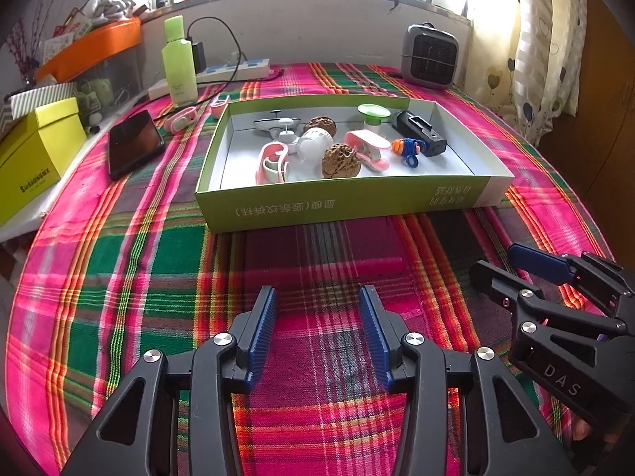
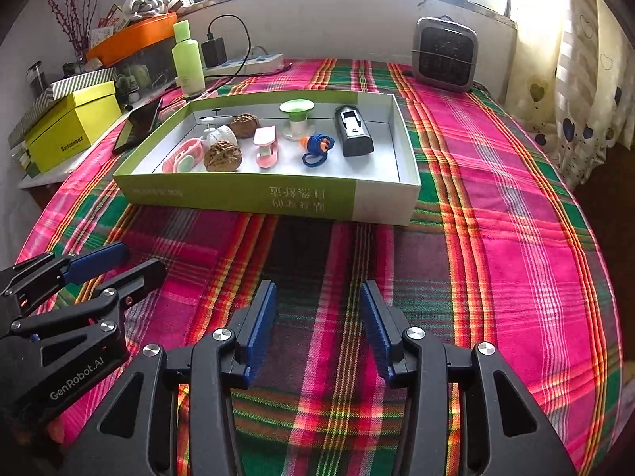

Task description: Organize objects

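Both hand-held grippers, left and right, hover released and empty over the plaid-clothed worktop. Beyond them sits the shallow green cardboard box, holding two brown walnuts and small trinkets.

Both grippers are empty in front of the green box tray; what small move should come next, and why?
Probably the left gripper should advance toward the small pink clip lying on the plaid cloth beside the shallow green cardboard tray. Most small items already sit in the tray, and both grippers hover open and empty.
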The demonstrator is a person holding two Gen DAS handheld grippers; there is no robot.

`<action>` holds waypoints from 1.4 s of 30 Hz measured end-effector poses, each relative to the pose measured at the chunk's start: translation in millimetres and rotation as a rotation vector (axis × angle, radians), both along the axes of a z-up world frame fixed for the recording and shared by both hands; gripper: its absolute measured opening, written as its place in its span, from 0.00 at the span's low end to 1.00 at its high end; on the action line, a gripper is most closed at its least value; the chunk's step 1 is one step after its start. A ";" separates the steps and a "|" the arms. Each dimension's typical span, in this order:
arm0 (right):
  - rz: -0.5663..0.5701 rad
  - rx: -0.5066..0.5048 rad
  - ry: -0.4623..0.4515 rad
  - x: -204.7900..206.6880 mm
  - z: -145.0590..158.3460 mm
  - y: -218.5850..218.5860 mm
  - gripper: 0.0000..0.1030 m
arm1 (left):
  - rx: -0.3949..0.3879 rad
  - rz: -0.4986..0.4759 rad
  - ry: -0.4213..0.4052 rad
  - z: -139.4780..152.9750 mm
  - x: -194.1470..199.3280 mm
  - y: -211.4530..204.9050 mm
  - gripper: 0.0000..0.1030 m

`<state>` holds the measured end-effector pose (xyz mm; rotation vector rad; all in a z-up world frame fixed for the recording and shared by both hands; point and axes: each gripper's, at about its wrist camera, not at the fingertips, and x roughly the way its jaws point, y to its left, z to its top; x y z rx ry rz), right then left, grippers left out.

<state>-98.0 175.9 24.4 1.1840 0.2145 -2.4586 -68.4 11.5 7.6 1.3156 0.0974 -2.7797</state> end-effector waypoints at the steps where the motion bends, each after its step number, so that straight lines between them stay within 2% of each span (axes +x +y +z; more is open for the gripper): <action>1: -0.004 0.004 -0.001 0.6 0.3 0.6 0.44 | -0.001 0.003 0.002 0.0 0.0 0.1 0.41; 5: -0.021 0.025 0.007 2.5 -0.6 2.4 0.45 | -0.028 -0.001 0.003 -1.0 -0.1 4.7 0.44; 11: -0.043 0.035 0.005 2.0 -1.6 5.4 0.54 | 0.009 0.006 0.008 -0.8 0.0 0.9 0.47; 14: -0.055 0.037 0.002 0.8 -2.1 6.5 0.59 | -0.009 0.004 0.004 -1.4 -0.8 4.1 0.48; 24: -0.056 0.037 0.001 0.1 -2.6 7.3 0.60 | -0.025 -0.003 0.000 -1.6 -1.7 7.5 0.53; 42: -0.056 0.038 0.002 0.3 -3.1 7.2 0.61 | -0.025 -0.003 0.000 -1.8 -1.6 7.4 0.53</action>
